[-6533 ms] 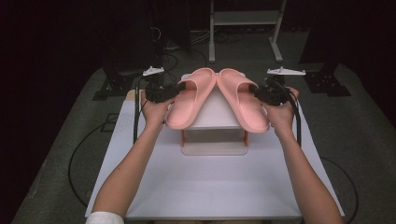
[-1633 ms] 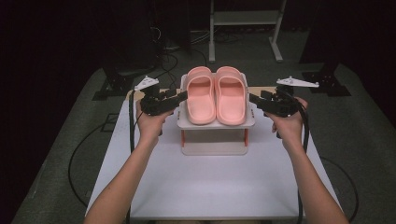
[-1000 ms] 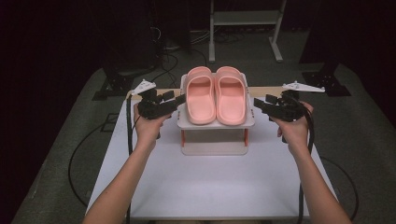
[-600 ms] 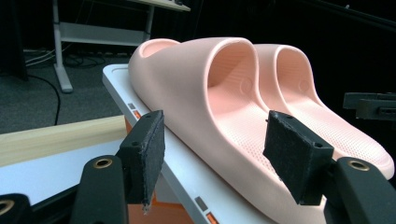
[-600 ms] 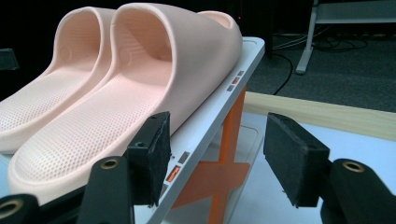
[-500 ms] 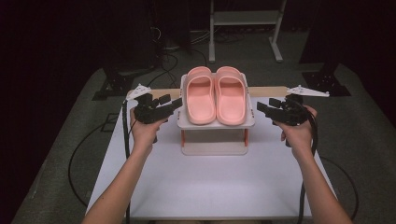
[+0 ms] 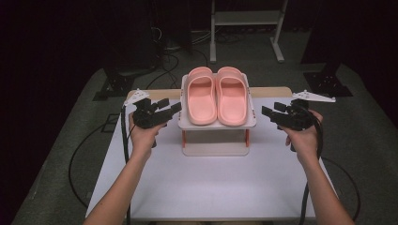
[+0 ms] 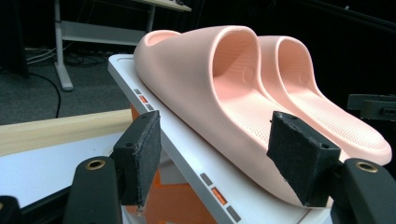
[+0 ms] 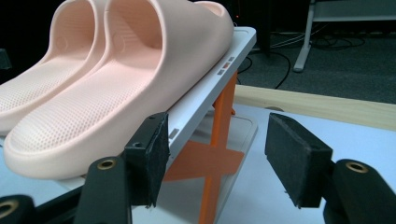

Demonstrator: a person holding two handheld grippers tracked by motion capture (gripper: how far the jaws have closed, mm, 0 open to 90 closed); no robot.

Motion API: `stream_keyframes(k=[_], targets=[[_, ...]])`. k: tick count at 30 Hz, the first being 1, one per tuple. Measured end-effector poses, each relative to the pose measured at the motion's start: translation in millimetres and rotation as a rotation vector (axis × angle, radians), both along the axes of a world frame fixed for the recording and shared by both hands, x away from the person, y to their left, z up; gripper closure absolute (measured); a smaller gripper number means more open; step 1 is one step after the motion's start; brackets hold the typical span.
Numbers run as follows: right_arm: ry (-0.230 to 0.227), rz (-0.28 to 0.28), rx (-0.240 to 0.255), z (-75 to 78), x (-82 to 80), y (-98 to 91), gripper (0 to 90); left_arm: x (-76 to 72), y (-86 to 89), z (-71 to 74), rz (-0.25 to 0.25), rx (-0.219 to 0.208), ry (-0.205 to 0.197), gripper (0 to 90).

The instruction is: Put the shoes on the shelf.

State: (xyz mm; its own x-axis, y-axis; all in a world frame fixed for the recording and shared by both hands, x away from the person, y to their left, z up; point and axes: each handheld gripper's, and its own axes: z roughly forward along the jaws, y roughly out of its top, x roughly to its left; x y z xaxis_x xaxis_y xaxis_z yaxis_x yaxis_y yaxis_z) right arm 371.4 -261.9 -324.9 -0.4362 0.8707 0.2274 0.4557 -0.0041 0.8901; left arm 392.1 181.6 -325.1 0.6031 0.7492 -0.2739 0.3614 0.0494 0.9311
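Step in hand, as judged: placing done, both slippers [image 7: 217, 95] side by side on white rack [image 7: 251, 123] at far middle of table [image 7: 211, 183], toes pointing away from person.

Left gripper [image 7: 165, 108] just beside rack's left edge, fingers [image 8: 140, 156] spread, nothing between (jaws have just been opening). Right gripper [image 7: 272, 112] apart from rack's right edge, fingers [image 9: 292, 156] spread and empty too.

Next move probably: draw both hands clear without knocking rack.

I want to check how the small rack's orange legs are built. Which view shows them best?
The right gripper view: an orange upright and crossbrace stand plain under the white shelf. The left gripper view catches a patch of orange; the high view gives two thin orange posts.
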Motion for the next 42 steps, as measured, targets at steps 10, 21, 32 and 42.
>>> stream_keyframes(k=[10,21,32,42], targets=[[0.008,0.001,0.002,-8.8,-5.8,-4.4,38.5,-6.9,3.4,-9.0,-0.001,-0.006,0.006,32.9],[0.016,0.002,0.003,-18.4,-10.4,-5.9,38.0,-15.0,6.5,-17.2,0.000,-0.009,0.008,30.8],[0.022,0.004,-0.002,-26.2,-15.5,-7.3,37.6,-21.0,10.2,-25.2,0.009,-0.011,0.014,28.7],[0.031,0.001,-0.002,-34.9,-20.3,-10.3,37.2,-26.1,10.3,-29.9,0.006,-0.004,0.005,27.4]])
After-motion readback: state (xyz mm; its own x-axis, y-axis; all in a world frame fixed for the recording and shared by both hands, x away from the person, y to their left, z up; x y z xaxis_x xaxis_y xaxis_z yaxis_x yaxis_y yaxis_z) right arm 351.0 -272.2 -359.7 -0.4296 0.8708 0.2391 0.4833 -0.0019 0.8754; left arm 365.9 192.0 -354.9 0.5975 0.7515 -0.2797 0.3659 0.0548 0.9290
